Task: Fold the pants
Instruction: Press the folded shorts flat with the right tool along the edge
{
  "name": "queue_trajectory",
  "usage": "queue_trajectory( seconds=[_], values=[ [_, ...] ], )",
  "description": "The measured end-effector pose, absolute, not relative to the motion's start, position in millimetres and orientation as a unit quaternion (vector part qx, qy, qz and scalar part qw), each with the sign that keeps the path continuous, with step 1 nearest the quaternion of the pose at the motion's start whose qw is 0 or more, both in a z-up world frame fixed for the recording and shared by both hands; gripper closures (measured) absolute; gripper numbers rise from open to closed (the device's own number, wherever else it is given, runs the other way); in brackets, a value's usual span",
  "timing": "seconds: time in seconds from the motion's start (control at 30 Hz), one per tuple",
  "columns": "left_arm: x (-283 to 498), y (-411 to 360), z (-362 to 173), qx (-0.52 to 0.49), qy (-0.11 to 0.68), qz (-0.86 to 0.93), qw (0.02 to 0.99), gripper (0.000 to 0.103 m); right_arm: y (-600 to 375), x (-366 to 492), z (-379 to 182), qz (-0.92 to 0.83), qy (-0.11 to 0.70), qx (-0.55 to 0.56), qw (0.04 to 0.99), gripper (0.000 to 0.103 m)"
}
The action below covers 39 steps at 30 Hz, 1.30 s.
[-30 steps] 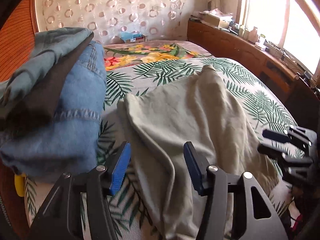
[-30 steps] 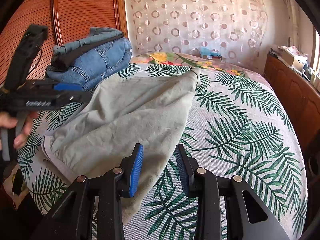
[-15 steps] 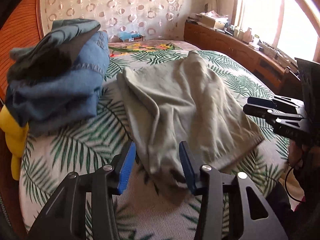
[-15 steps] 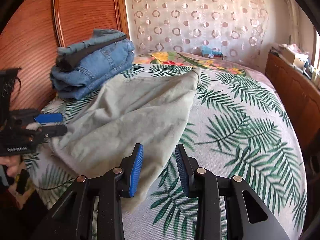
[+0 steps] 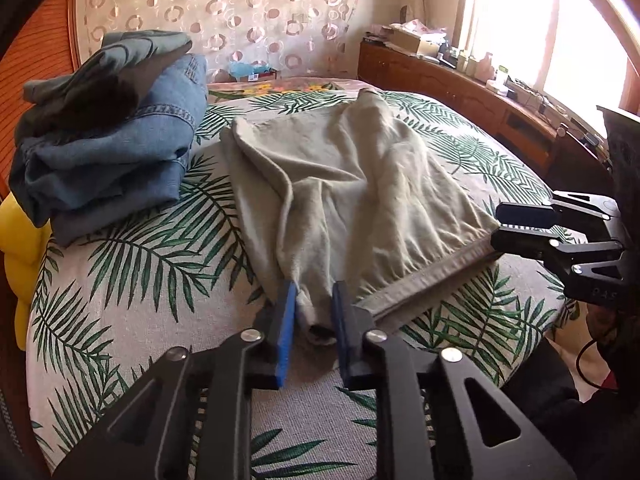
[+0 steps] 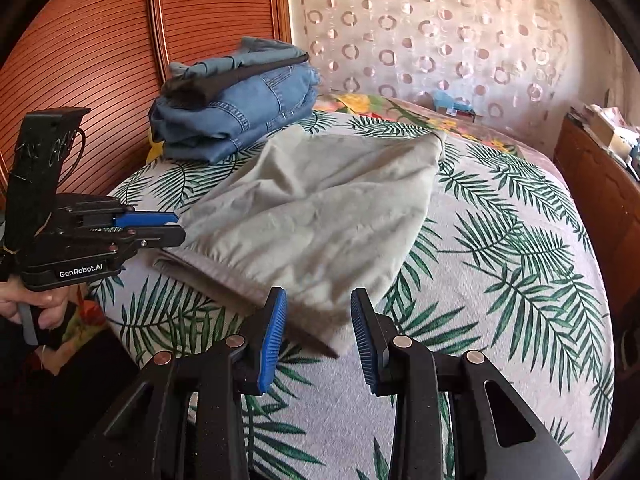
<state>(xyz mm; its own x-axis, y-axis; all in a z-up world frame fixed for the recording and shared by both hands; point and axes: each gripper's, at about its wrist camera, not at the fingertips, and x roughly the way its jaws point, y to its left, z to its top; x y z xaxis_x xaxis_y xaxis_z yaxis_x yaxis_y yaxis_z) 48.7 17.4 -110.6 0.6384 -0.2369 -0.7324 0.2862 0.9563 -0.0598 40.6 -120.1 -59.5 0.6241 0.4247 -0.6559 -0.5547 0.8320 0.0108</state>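
Pale grey-green pants [image 5: 344, 184] lie spread on the palm-leaf bedspread, waistband toward me, legs running to the far side; they also show in the right wrist view [image 6: 320, 216]. My left gripper [image 5: 314, 312] has its blue pads close around one waistband corner, a bunch of cloth between them. My right gripper [image 6: 318, 332] is open, its pads either side of the other waistband corner, not closed on it. Each gripper appears side-on in the other's view, the right one [image 5: 520, 226] and the left one [image 6: 160, 226].
A stack of folded jeans and dark clothes [image 5: 108, 128] sits on the bed's left. A yellow object [image 5: 22, 240] lies at the bed edge. A wooden headboard [image 6: 100, 60] is on the left and a wooden sideboard [image 5: 500, 96] under the window.
The left gripper has pulled back to the waistband corner and narrowed its jaws around it. The right gripper has moved onto the other corner. The pants lie flatter.
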Motion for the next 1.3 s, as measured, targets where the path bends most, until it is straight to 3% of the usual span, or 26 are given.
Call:
queue_trajectory(
  seconds=[0.2, 0.67, 0.83, 0.9, 0.93, 0.97, 1.0, 1.1, 1.3],
  values=[
    [36, 15, -102, 0.027, 0.388, -0.151, 0.909, 0.096, -125, 37, -61, 0.265, 0.348, -0.099, 0.894, 0.068],
    [21, 18, -100, 0.023, 0.394, -0.133, 0.909, 0.092, -122, 36, -61, 0.268, 0.352, -0.098, 0.892, 0.068],
    [24, 22, -97, 0.021, 0.393, -0.124, 0.911, 0.073, -123, 35, -65, 0.265, 0.356, -0.098, 0.891, 0.068],
    [27, 23, -97, 0.017, 0.394, -0.124, 0.911, 0.055, -123, 36, -66, 0.266, 0.358, -0.098, 0.89, 0.068],
    [27, 23, -98, 0.016, 0.394, -0.126, 0.91, 0.055, -123, 36, -66, 0.267, 0.358, -0.099, 0.889, 0.068],
    [29, 24, -99, 0.017, 0.394, -0.126, 0.91, 0.053, -123, 36, -67, 0.267, 0.357, -0.099, 0.889, 0.072],
    [29, 23, -99, 0.016, 0.395, -0.125, 0.91, 0.048, -123, 36, -67, 0.269, 0.357, -0.099, 0.889, 0.081],
    [32, 23, -99, 0.016, 0.394, -0.119, 0.911, 0.047, -126, 36, -67, 0.266, 0.352, -0.099, 0.892, 0.09],
    [36, 24, -100, 0.015, 0.393, -0.112, 0.912, 0.047, -138, 27, -68, 0.267, 0.356, -0.085, 0.892, 0.091]
  ],
)
